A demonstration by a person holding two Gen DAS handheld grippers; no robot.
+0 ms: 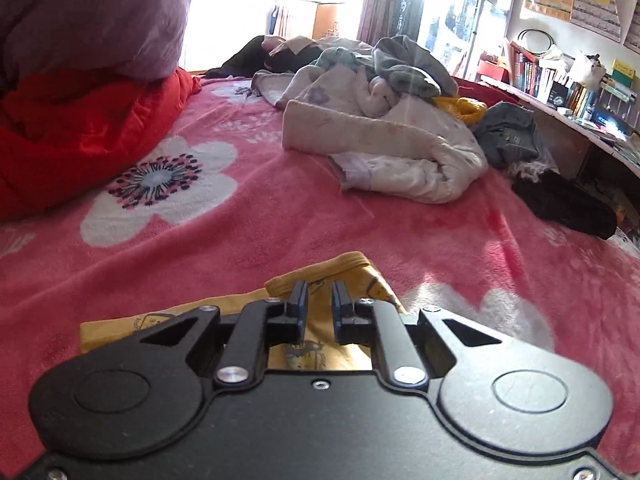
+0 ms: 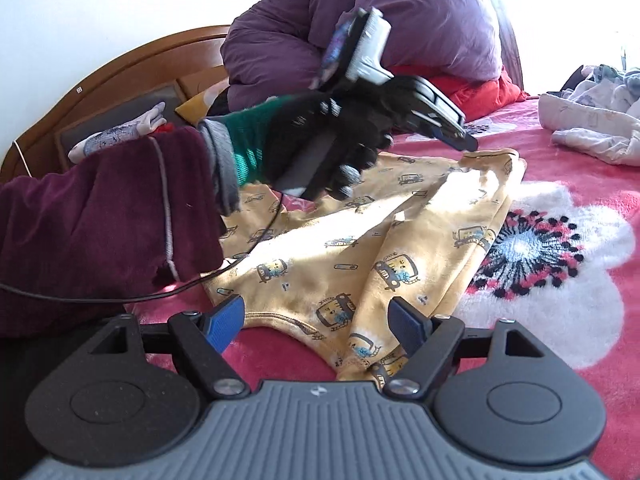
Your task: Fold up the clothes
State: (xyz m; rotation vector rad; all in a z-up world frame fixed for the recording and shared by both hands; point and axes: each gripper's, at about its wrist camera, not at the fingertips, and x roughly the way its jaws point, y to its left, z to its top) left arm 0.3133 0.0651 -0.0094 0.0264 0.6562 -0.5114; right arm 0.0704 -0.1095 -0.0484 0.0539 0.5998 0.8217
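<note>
A yellow child's garment (image 2: 340, 240) printed with small cars lies folded lengthwise on the pink flowered blanket (image 2: 560, 380). My right gripper (image 2: 316, 314) stands open over the garment's near edge, with the cloth lying between its blue pads (image 2: 224, 320) but not pressed. My left gripper (image 2: 466, 138), held by a black-gloved hand (image 2: 340, 140), hovers just above the garment's far edge. In the left wrist view its jaws (image 1: 319, 292) stand almost together with nothing pinched, and the yellow garment (image 1: 360, 276) lies under them.
A heap of loose clothes (image 1: 380, 140) lies further up the bed, with jeans (image 1: 508, 132) and a black garment (image 1: 560, 204) near the right edge. A red quilt (image 1: 80, 128) and a purple quilt (image 1: 92, 12) are stacked at the left. A bookshelf (image 1: 560, 80) runs alongside the bed.
</note>
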